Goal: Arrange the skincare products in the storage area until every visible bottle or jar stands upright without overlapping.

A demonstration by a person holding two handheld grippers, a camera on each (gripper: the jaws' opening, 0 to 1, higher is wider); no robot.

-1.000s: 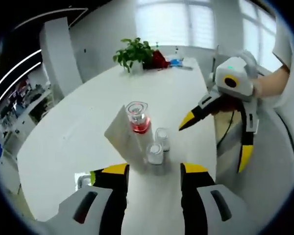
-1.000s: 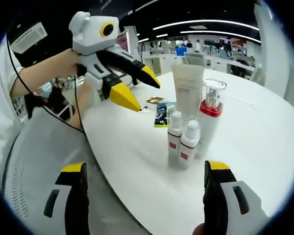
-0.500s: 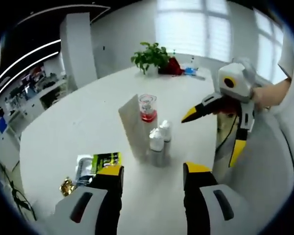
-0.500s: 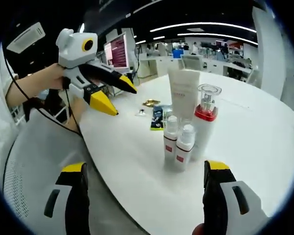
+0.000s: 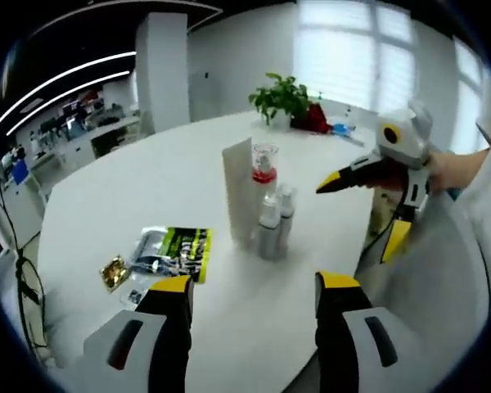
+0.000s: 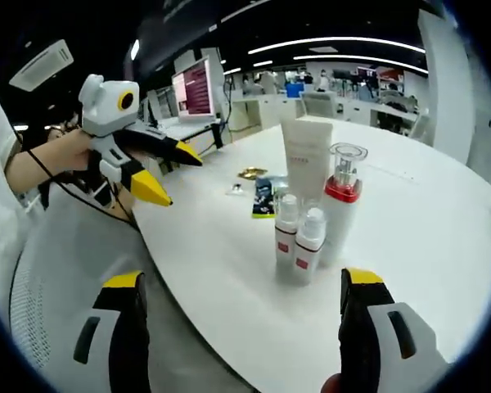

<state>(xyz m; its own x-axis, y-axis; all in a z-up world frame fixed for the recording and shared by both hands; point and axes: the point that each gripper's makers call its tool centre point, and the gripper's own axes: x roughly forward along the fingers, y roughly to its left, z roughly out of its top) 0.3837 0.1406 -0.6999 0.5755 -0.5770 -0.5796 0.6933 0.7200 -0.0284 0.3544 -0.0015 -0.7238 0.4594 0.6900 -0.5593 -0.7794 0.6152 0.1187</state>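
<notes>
Four skincare products stand upright in a tight cluster on the round white table (image 5: pixel 106 196). They are a white tube (image 5: pixel 238 190), a clear-capped pump bottle with a red band (image 5: pixel 264 168) and two small white bottles (image 5: pixel 270 225) (image 5: pixel 286 206). My left gripper (image 5: pixel 255 285) is open and empty, well short of them. My right gripper (image 5: pixel 362 214) hangs open off the table's right edge. In the right gripper view, the tube (image 6: pixel 307 155), pump bottle (image 6: pixel 344 196) and small bottles (image 6: pixel 287 231) (image 6: pixel 309 241) stand ahead of my open right gripper (image 6: pixel 242 280). The left gripper (image 6: pixel 172 175) is at the left.
A green and black sachet (image 5: pixel 176 250) and a gold wrapper (image 5: pixel 113 273) lie flat left of the cluster, and show again as the sachet (image 6: pixel 268 195) and wrapper (image 6: pixel 252 173). A potted plant (image 5: pixel 285 94) stands at the far table edge. A mesh chair (image 6: pixel 33 303) is beside the table.
The left gripper has drawn back from the bottles, bringing the sachets into its view, and has slid left in the right gripper view. The bottles have not moved. Both grippers stay open.
</notes>
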